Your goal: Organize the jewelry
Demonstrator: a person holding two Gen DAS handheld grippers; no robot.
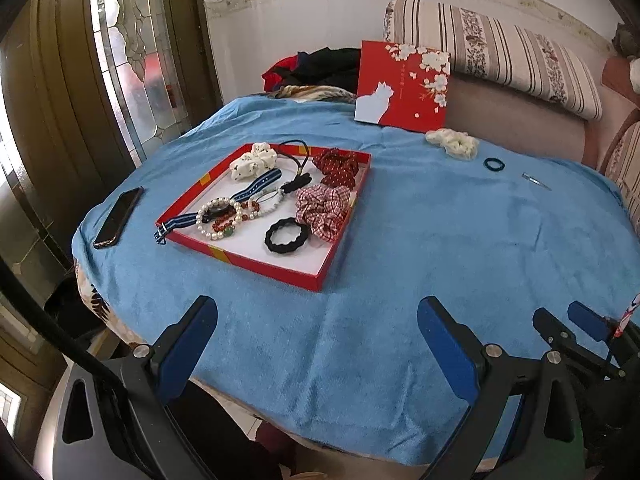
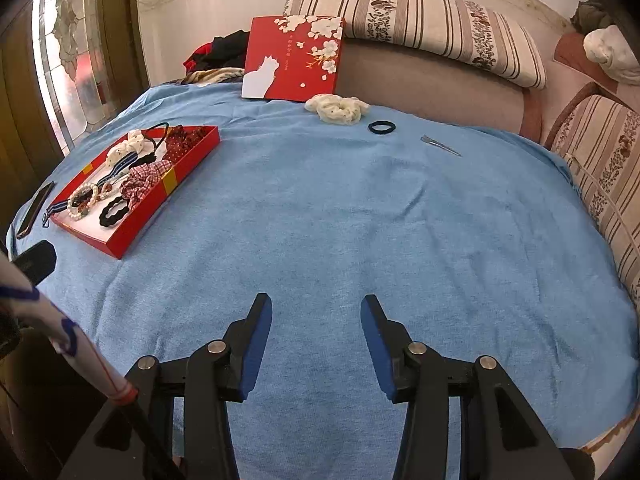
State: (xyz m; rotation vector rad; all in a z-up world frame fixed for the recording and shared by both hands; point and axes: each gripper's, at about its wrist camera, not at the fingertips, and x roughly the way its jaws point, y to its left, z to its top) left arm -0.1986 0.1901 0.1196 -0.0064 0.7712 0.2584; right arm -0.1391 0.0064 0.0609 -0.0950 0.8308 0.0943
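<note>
**Jewelry tray half filled on blue-draped table**

Spread across the round table, a blue cloth (image 2: 340,220). Leaning against the sofa at the far edge, a red lid (image 1: 402,86) with a white cat and blossoms. Left of centre, the shallow red tray (image 1: 256,258), loaded with scrunchies, a black hair tie (image 1: 287,236), a striped band and pearl bracelets (image 1: 218,220). Well apart, near the lid: a cream scrunchie (image 2: 336,109), beside it a dark hair band (image 2: 382,127), then a metal hair clip (image 2: 440,145). Just left of the tray, a phone (image 1: 118,218). Low over the near edge, left gripper (image 1: 318,344) spread wide, holding nothing; right gripper (image 2: 316,348) parted, likewise empty.
</note>
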